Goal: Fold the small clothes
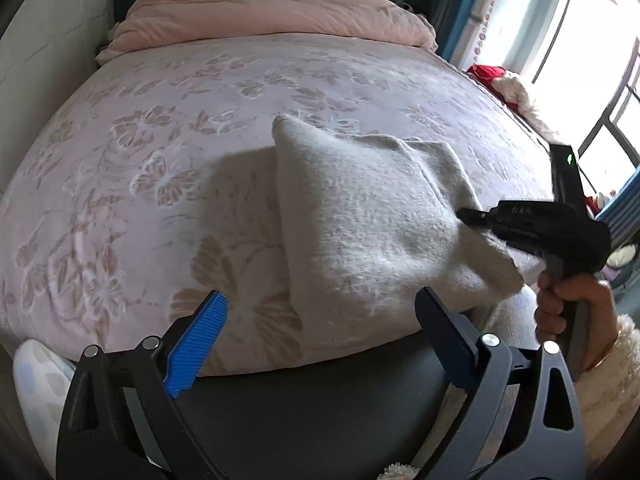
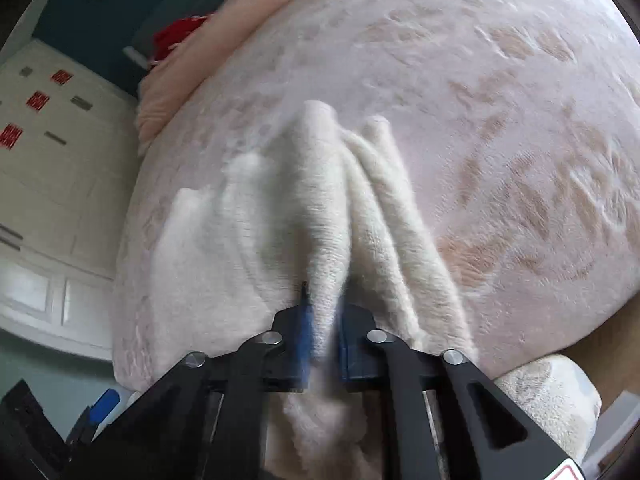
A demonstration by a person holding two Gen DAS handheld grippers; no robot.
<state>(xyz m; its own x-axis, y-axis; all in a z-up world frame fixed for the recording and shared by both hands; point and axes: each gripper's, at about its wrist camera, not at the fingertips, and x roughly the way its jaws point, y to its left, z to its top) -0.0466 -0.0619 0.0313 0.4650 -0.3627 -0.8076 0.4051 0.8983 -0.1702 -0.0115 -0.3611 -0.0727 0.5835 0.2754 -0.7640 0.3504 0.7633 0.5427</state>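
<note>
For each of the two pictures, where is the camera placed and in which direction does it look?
Left wrist view: sits on the left tool, jaws open and empty, looking across the bed toward the pink quilt; the person's right hand holding the right tool shows.
Right wrist view: sits on the right tool, looking along its closed fingers down the white cloth it pinches; only the tool's own frame shows.
Shared: the white cloth, bed, pink quilt and right tool.
</note>
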